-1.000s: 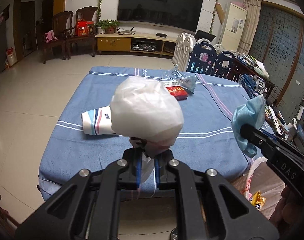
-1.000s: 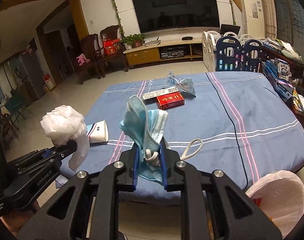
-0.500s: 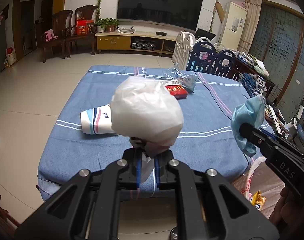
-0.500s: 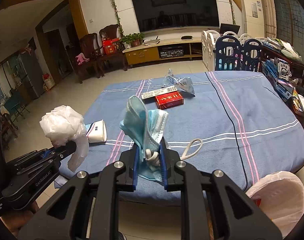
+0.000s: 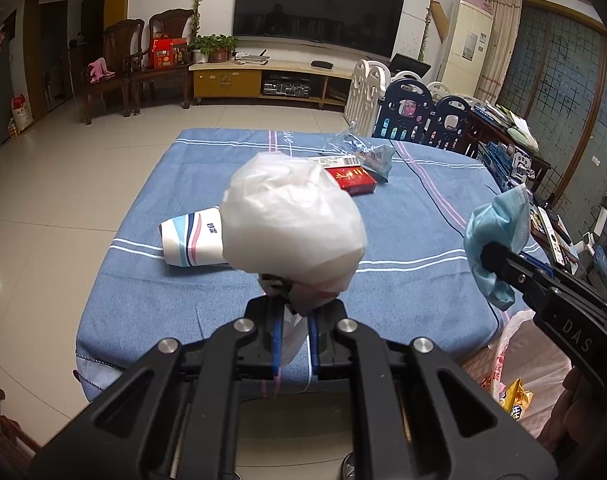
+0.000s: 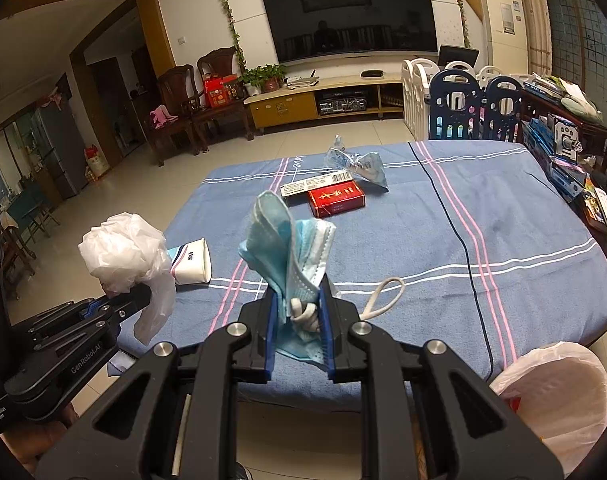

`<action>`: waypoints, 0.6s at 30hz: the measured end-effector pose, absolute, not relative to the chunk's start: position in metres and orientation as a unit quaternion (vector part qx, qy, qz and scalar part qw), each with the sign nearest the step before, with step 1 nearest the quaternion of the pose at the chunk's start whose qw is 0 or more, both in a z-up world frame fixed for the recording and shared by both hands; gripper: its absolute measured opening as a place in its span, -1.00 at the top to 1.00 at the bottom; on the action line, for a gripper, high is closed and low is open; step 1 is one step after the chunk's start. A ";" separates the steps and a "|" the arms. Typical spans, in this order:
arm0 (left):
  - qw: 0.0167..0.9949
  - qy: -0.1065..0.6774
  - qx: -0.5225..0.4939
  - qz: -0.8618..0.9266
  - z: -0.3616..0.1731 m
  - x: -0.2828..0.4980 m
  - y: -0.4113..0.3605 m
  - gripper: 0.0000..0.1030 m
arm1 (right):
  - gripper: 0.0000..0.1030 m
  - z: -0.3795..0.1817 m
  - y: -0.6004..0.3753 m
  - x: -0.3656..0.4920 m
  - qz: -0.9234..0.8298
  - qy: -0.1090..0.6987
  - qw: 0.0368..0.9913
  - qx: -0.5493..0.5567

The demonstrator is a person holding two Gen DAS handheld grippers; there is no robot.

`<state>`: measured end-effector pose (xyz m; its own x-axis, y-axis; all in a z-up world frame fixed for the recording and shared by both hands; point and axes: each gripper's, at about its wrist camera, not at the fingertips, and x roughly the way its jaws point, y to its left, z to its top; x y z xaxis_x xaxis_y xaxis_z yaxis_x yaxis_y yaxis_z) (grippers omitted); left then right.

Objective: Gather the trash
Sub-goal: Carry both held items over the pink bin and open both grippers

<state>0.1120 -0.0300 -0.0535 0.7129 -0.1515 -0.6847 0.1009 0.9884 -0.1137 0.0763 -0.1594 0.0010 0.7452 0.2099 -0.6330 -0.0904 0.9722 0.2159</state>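
My left gripper (image 5: 293, 312) is shut on a crumpled white plastic bag (image 5: 293, 226), held off the table's near edge; it also shows in the right wrist view (image 6: 121, 252). My right gripper (image 6: 299, 312) is shut on a blue face mask (image 6: 287, 256), seen from the left wrist view (image 5: 497, 236) too. On the blue tablecloth (image 6: 443, 248) lie a paper cup (image 5: 193, 242) on its side, a red cigarette pack (image 6: 335, 198), a white barcode strip (image 6: 315, 184) and a clear plastic wrapper (image 6: 355, 162).
A bin lined with a white bag (image 6: 555, 392) stands on the floor at the table's near right corner, with wrappers inside (image 5: 511, 396). A dark cable (image 6: 459, 240) runs across the cloth. A cluttered shelf (image 6: 563, 148) stands to the right.
Both grippers have drawn back slightly from the table, still holding the bag and the mask. Nothing on the table moved.
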 end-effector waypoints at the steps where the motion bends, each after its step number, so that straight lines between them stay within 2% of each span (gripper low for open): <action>1: 0.925 0.373 -0.033 -0.070 -0.054 0.112 -0.031 0.78 | 0.64 0.001 -0.159 0.076 0.081 0.348 0.930 0.086; 6: 0.921 0.373 -0.024 -0.109 -0.056 0.110 -0.043 0.78 | 0.64 0.006 -0.172 0.070 0.075 0.332 0.935 0.102; 10: 0.910 0.375 -0.007 -0.177 -0.058 0.106 -0.073 0.78 | 0.64 0.029 -0.218 0.039 0.051 0.286 0.945 0.148; 18: 0.838 0.344 0.084 -0.415 -0.055 0.078 -0.192 0.78 | 0.64 0.027 -0.318 -0.057 -0.021 0.309 0.943 0.124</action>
